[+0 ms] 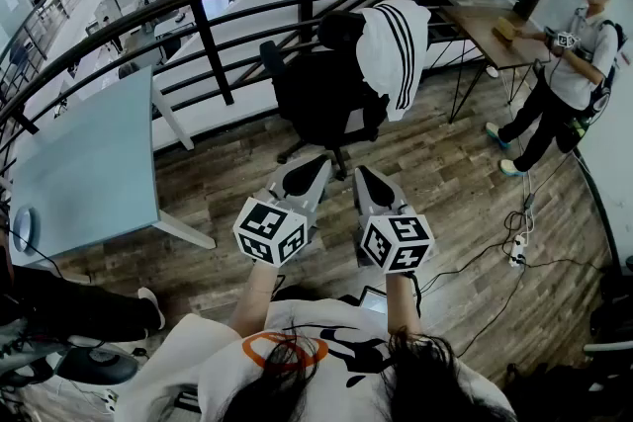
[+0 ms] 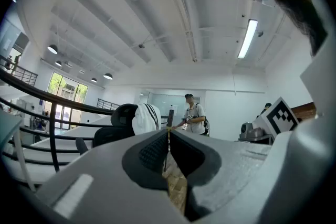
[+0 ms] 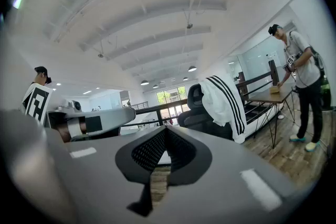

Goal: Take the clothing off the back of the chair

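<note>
Overhead, the head view shows a white striped garment (image 1: 394, 54) draped over the back of a black office chair (image 1: 321, 104) beside a curved railing (image 1: 211, 40). The left gripper (image 1: 312, 163) and right gripper (image 1: 364, 173) are held side by side above the wooden floor (image 1: 465, 183), near the chair but clear of it. In the left gripper view the fingers are pressed together with nothing between them, and the garment (image 2: 146, 118) shows beyond their tips on the chair (image 2: 110, 131). In the right gripper view those fingers are likewise closed and empty, with the garment (image 3: 227, 105) hanging off to the right on the chair (image 3: 195, 113). On this evidence the job has not begun: the approach, the opening of the fingers, the grip and the lift are all yet to be done.
</note>
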Motion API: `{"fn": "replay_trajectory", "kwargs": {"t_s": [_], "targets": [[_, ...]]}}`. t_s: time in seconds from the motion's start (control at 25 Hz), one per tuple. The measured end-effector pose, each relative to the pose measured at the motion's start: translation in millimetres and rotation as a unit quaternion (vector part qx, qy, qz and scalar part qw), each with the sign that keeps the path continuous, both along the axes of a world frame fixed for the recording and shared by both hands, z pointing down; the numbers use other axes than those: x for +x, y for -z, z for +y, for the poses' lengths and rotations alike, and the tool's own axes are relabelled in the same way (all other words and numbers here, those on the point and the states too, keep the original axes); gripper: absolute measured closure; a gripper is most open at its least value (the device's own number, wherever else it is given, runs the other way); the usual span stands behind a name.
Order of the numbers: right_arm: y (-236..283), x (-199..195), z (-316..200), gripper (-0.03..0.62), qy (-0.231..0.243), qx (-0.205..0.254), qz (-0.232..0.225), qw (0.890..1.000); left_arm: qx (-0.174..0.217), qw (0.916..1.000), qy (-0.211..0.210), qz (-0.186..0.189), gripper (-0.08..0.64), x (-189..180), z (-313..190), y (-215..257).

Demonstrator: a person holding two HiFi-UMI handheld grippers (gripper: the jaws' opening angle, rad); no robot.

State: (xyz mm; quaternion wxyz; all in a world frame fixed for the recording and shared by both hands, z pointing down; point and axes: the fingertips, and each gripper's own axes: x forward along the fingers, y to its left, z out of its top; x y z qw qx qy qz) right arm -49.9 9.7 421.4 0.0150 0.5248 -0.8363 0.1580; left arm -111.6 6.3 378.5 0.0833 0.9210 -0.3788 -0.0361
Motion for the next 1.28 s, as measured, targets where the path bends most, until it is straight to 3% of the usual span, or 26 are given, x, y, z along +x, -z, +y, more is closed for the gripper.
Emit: {"fn": "replay_trajectory", "kwargs": {"t_s": [0.48,1.28], "targets": [[-4,-2,-5,0.58,0.0,-0.002,0.006,1.0,-0.005,0.9999,-0.009,0.008,0.56,4,-3,-4],[-8,-46,-9,0.578,-0.014,0.002,-0.026,1.0,-0.015,0.9995,-0.026,-0.004,0.56,-49,-3,-17]]}}
